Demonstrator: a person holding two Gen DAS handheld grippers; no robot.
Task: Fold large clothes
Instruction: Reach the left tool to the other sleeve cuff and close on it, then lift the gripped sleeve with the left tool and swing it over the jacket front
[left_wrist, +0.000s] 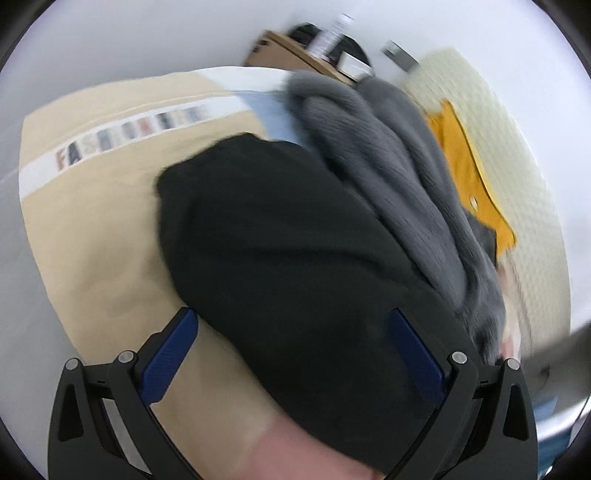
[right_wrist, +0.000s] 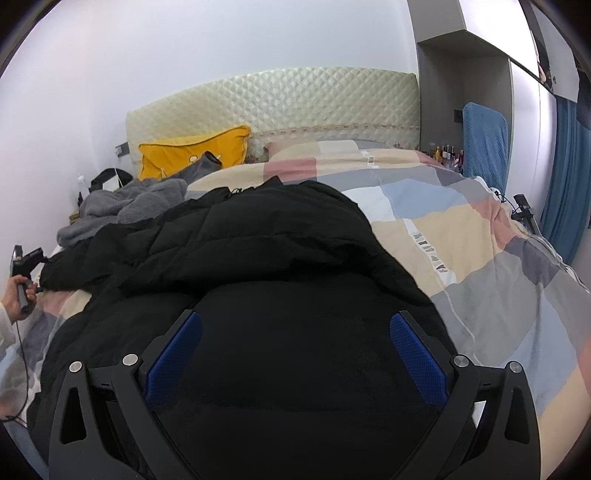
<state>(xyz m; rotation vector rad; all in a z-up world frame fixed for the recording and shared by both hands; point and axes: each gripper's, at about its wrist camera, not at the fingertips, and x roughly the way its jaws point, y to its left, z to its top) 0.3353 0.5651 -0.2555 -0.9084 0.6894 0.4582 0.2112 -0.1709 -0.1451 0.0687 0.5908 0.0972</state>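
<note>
On the patchwork quilt (right_wrist: 461, 229), black padded coat (right_wrist: 258, 251) lies bunched, no tidy fold visible; folding barely begun. Left gripper (left_wrist: 291, 339) and right gripper (right_wrist: 295, 343) jaws wide, over the coat, gripping nothing

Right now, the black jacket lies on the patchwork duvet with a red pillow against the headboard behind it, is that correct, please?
Not quite: the pillow is yellow, not red, as the right wrist view shows. The black jacket does lie on the patchwork duvet, with the pillow against the headboard.
</note>
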